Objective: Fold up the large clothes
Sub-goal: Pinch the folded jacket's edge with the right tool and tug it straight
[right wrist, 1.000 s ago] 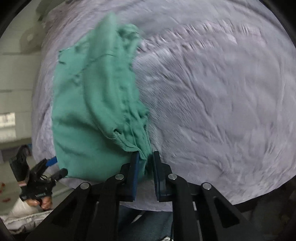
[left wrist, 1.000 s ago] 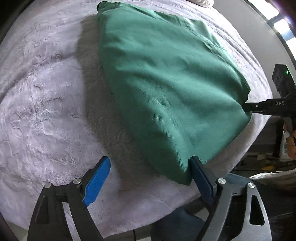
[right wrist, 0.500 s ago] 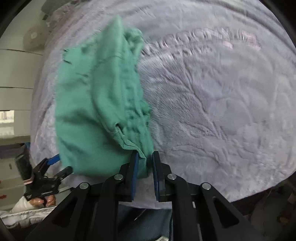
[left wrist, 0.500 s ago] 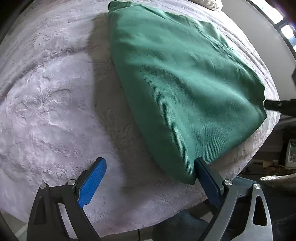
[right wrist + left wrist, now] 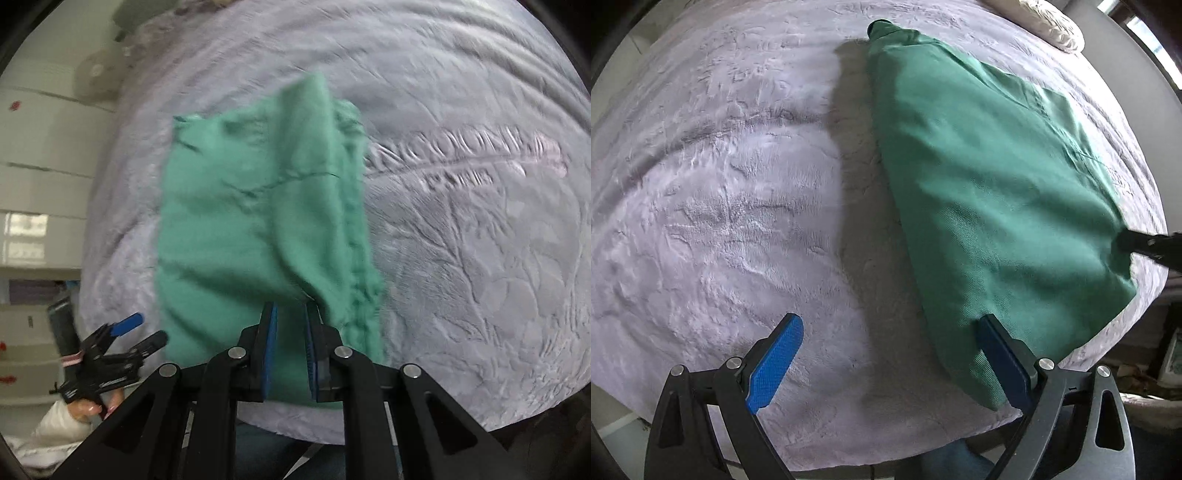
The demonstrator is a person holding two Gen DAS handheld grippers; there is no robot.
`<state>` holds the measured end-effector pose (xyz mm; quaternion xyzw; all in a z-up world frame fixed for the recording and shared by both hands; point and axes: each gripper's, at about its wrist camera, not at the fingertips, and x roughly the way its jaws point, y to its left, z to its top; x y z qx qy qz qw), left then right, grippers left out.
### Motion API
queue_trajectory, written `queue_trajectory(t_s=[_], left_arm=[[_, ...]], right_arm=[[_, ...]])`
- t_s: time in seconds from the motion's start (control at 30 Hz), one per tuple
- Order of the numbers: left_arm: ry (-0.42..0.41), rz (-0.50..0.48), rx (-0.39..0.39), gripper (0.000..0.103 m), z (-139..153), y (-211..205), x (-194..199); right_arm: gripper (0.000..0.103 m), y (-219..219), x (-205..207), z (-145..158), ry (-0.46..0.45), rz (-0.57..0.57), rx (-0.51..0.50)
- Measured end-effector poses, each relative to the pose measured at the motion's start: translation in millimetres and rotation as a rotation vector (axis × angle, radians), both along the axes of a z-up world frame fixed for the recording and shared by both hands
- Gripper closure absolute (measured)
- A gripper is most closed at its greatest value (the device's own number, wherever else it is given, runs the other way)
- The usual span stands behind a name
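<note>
Currently listed: one green garment [image 5: 990,206], large, part-folded, lying on a pale plush bedspread [image 5: 720,206]. In the left wrist view it fills the right half of the frame, long axis running from the narrow end at upper centre down to a broad end at lower right.

Left gripper [image 5: 890,365]: jaws wide apart, holding nothing; the right-hand pad [image 5: 1001,358] lies against the garment's near left corner, the other pad [image 5: 775,362] rests over bare bedspread.

Right gripper [image 5: 290,347]: jaws slightly parted, cloth lying between them; whether the pads actually pinch it cannot be told, as the view is blurred. It sits at the garment's lower right edge, so it is judged the nearer hand for the next fold.

Surroundings: cream pillow [image 5: 1056,26] at upper right; white cabinet fronts [image 5: 40,192] at far left of the right wrist view.
</note>
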<state>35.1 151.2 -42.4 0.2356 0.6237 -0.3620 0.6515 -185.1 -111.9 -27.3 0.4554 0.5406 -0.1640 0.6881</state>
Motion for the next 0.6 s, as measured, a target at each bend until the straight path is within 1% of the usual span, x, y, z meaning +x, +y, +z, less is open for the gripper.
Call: queue_trajectory(t_s=[0.07, 0.13, 0.2, 0.43, 0.6], left_arm=[[-0.006, -0.004, 0.003, 0.006, 2, -4, -4], [-0.009, -0.004, 0.005, 0.006, 1, -5, -6], [-0.011, -0.001, 0.007, 0.006, 1, -6, -7], [-0.020, -0.009, 0.017, 0.006, 2, -7, -9], [-0.024, -0.013, 0.029, 0.006, 1, -9, -9]], right_arm=[[0.097, -4, -4, -13, 0.013, -0.016, 0.022], [0.102, -4, -6, -24, 0.036, -0.013, 0.030], [0.103, -3, -6, -28, 0.047, -0.008, 0.030], [0.103, 1, -2, -27, 0.049, -0.012, 0.035], [0.103, 0, -9, -27, 0.050, -0.023, 0.046]])
